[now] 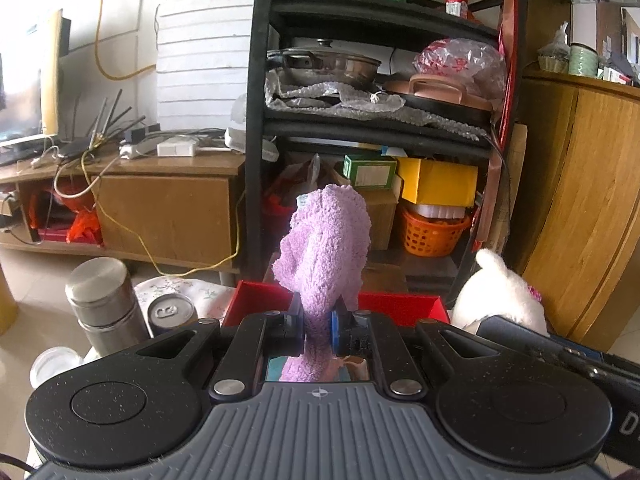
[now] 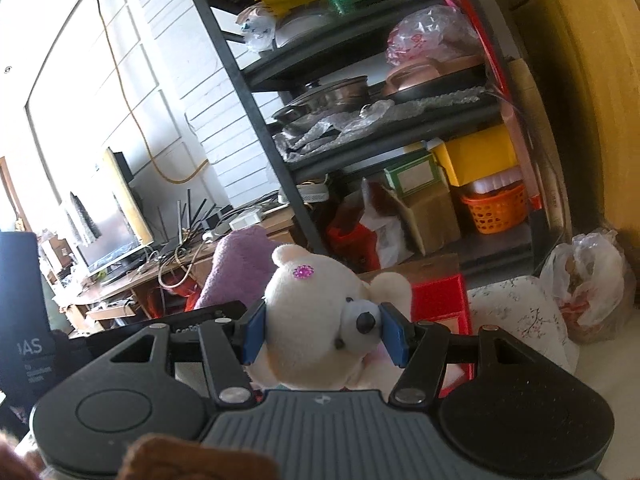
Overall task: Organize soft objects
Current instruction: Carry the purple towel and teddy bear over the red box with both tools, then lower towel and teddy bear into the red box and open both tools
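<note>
The purple fuzzy cloth [image 1: 324, 248] stands bunched into a thick column, its long axis running from 6 o'clock up to 12 o'clock in the left wrist view, the rounded top leaning slightly toward 1 o'clock. Its surface is a nubbly, towel-like knit in pale lilac, squeezed narrow at the bottom and flaring wider above. The left gripper [image 1: 318, 330] is clamped on that narrow lower part, its blue pads pressing in from both sides, and a tail of the cloth hangs below the pads. Behind the cloth's base, from 9 to 3 o'clock, runs the rim of a red box [image 1: 400, 304].

The white teddy bear [image 2: 316, 320] is held by its head in the right gripper [image 2: 322, 334], whose blue pads press on the back of the head at 9 o'clock and on the snout at 3 o'clock. The snout, with a black nose, points toward 3 o'clock; the ears sit toward 12 and 2 o'clock. Its fur is cream and plush, with a small purple flower [image 2: 303, 272] on the forehead. In this view the purple cloth shows at 10 o'clock of the bear and the red box at 3 o'clock.

At 8 o'clock of the cloth in the left view stand a steel flask [image 1: 102, 300] and a drink can [image 1: 170, 310] beside it. A black shelf rack [image 1: 256, 120] rises behind.
</note>
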`<move>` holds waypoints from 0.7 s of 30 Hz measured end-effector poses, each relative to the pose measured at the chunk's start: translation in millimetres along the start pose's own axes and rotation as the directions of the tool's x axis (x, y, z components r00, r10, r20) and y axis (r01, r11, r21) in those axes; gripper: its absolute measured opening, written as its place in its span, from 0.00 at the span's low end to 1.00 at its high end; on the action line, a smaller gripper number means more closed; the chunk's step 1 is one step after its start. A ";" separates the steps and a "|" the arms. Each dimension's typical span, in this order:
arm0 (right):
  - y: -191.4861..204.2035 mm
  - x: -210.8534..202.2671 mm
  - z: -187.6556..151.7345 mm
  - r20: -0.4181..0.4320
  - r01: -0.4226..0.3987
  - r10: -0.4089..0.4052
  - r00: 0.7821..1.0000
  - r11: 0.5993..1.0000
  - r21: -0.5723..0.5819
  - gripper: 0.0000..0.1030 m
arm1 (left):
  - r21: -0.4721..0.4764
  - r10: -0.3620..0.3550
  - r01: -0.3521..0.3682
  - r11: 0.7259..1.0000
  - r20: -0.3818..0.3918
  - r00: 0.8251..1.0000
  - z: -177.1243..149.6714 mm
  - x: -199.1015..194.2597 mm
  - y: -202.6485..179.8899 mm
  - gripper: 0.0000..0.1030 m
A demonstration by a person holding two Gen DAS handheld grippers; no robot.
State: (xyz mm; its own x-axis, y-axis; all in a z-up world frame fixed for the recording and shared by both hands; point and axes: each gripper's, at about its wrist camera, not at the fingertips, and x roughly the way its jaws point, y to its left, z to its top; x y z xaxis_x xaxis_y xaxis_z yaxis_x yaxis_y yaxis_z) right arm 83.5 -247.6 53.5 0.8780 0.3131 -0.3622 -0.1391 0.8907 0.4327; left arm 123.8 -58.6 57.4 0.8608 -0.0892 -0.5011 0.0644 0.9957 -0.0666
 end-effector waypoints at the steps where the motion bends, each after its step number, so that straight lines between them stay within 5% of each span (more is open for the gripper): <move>1: -1.7 3.8 1.4 0.002 0.006 -0.006 1.000 1.000 -0.004 0.29 | 0.001 0.002 -0.002 1.000 -0.003 1.000 0.1 3.3 -0.4 0.09; 15: -43.9 91.8 8.8 -0.066 0.146 -0.150 0.986 0.987 -0.063 0.30 | -0.006 0.003 -0.004 1.000 -0.126 0.992 -4.2 92.5 -11.8 0.14; 18: -52.1 114.2 6.8 -0.109 0.140 -0.146 0.983 0.988 -0.066 0.32 | 0.013 -0.003 0.005 1.000 -0.144 0.990 -5.8 107.1 -15.5 0.22; 21: -62.3 128.5 1.9 -0.140 0.156 -0.161 0.977 0.987 -0.045 0.41 | 0.019 0.029 -0.027 0.999 -0.161 0.987 -7.1 115.4 -12.0 0.54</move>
State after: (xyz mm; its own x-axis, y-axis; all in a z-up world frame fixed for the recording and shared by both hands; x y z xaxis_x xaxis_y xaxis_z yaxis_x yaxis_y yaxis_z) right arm 205.9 -263.4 -18.4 0.8162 0.2088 -0.5387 -0.0213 0.9427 0.3331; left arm 218.8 -81.0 -5.7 0.7697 -0.0628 -0.6353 0.0507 0.9980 -0.0372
